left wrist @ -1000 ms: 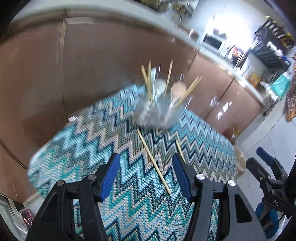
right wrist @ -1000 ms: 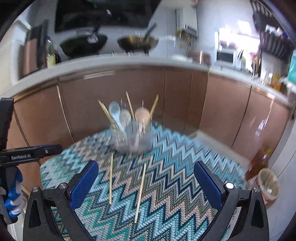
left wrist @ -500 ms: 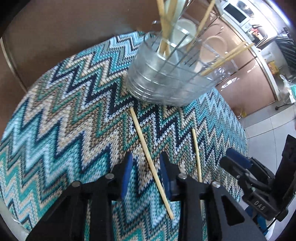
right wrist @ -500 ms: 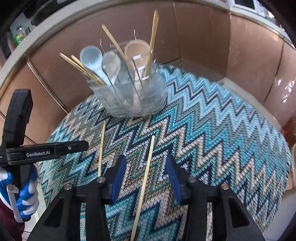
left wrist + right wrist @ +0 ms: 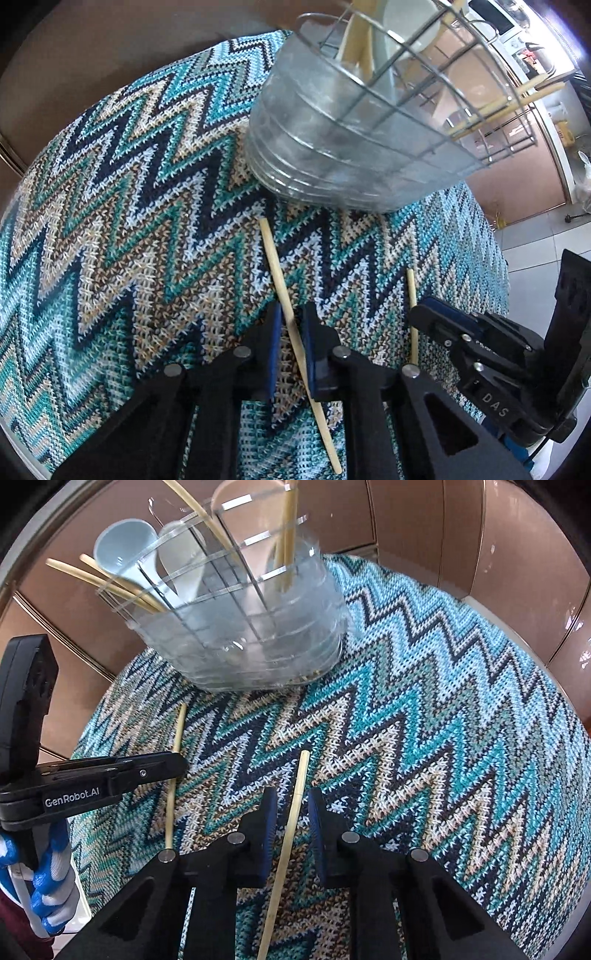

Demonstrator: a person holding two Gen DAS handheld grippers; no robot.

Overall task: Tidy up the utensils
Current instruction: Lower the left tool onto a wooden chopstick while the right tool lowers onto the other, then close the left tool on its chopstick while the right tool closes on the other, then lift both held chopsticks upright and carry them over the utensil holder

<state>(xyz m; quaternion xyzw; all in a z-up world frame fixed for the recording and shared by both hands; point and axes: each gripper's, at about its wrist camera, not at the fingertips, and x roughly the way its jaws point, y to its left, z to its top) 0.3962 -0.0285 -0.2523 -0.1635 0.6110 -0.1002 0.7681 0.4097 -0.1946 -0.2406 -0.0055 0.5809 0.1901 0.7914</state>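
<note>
Both of my grippers have dropped low over the cloth since half a second ago, each one now straddling its own chopstick.

On my left gripper [image 5: 291,332] the jaws have narrowed to a slim gap around the left chopstick [image 5: 275,264] — the pads [image 5: 310,349] sit just beside the wood, and I cannot tell whether they touch it. My right gripper [image 5: 290,819] is a little wider, its blue pads either side of the right chopstick [image 5: 300,775] with cloth visible between. Both sticks lie flat on the zigzag tablecloth [image 5: 443,738], near each other, their far ends pointing at the clear utensil holder [image 5: 251,642] — now looming much larger in both views. It holds spoons [image 5: 122,550] and more chopsticks.
</note>
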